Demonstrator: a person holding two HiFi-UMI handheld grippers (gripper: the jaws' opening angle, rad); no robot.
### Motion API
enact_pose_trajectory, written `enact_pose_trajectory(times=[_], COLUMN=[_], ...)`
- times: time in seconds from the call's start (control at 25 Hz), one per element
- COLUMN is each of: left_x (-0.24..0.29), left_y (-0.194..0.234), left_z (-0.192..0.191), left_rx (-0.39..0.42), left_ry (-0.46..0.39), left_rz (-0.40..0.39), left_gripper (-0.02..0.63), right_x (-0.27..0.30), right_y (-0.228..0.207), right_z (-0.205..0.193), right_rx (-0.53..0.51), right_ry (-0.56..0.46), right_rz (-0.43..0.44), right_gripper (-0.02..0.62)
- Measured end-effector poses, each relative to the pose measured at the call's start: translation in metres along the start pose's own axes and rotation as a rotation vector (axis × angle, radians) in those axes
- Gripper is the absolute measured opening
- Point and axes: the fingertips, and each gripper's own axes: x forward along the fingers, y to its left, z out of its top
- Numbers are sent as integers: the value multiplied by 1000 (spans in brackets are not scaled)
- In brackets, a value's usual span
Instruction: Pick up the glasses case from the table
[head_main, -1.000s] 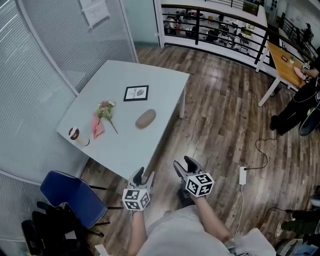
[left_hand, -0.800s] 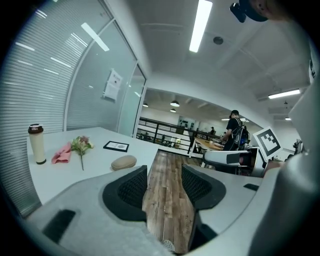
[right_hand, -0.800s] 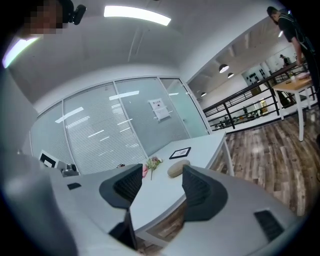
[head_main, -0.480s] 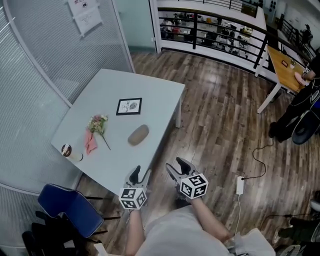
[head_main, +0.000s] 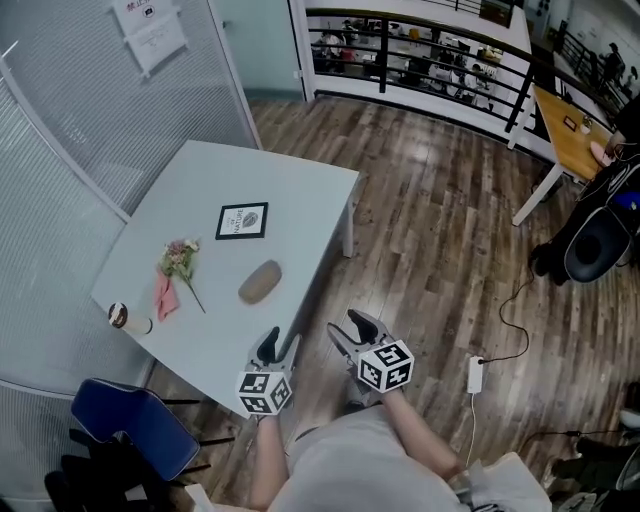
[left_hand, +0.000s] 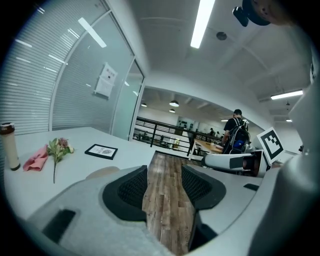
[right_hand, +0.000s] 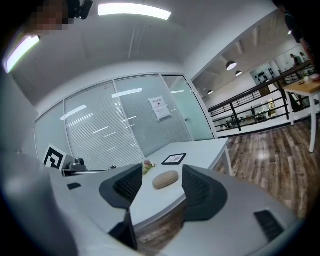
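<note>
Both empty, jaws wide: left hand-held gripper (head_main: 281, 340), right hand-held gripper (head_main: 349, 324), likely readied to straddle glasses case (head_main: 260, 281) on surface (head_main: 300, 190).

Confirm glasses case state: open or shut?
Shut. The glasses case lies flat on the table as one smooth closed oval, no lid raised.

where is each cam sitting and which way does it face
Head view: on the person's head, looking steeply down at the table with the glasses case; shows both forearms, left gripper and right gripper.
Left gripper view: on the left gripper, facing the wooden floor beside the table; shows its open jaws.
Right gripper view: on the right gripper, facing the glasses case; shows its open jaws.
Shared: the glasses case shows in head and right gripper views.
</note>
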Motion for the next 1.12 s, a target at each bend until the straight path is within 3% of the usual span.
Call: enact_pose_trajectory(times=[0.36,0.88,1.12], left_x=[13,10,26], left_y=[-21,20,39], left_z=[-9,-19,10], left_rx=[9,-26,-23], left_ry=[12,25,-6], left_rz=[-4,43,23], left_gripper=[202,202,202], right_x=[-11,17,43], right_y=[-20,-11,-14], right_z=[-1,-6,23], right_rx=[30,23,41], right_ry=[-2,20,-31], right_rz=[55,91,101], right_gripper=[244,244,244])
